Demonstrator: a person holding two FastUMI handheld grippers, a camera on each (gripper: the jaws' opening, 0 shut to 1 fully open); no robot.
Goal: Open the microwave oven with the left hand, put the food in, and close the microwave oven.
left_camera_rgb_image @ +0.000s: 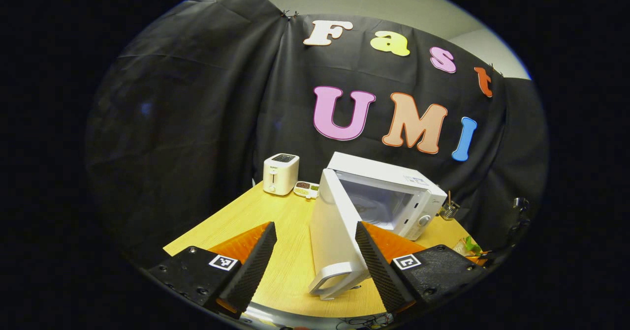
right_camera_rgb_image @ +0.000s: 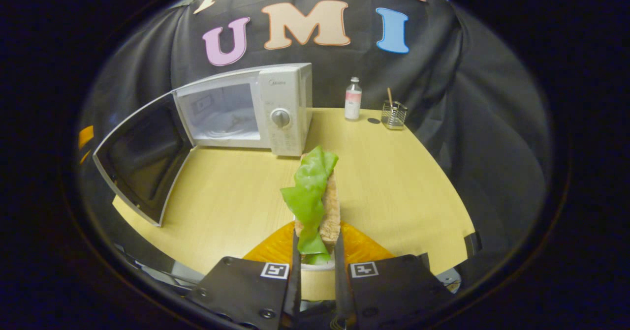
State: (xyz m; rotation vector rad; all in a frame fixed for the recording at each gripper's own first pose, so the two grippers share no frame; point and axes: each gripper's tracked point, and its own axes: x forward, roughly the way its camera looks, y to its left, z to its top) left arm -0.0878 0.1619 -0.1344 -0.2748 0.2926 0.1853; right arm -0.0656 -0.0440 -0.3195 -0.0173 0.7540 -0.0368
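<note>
Light wood-grain table [right_camera_rgb_image: 393,182] carried everything. White microwave [right_camera_rgb_image: 275,108] stood on it toward back, door [right_camera_rgb_image: 142,158] swung wide open over tabletop. Left gripper view: white toaster [left_camera_rgb_image: 280,173] stood at far corner, small divided dish [left_camera_rgb_image: 306,189] just beside it, between toaster and microwave. Right gripper view: small bottle [right_camera_rgb_image: 353,99] stood upright near back edge, dark round spot [right_camera_rgb_image: 373,121] on wood next to it, wire-mesh holder [right_camera_rgb_image: 394,115] with stick inside just beyond.
</note>
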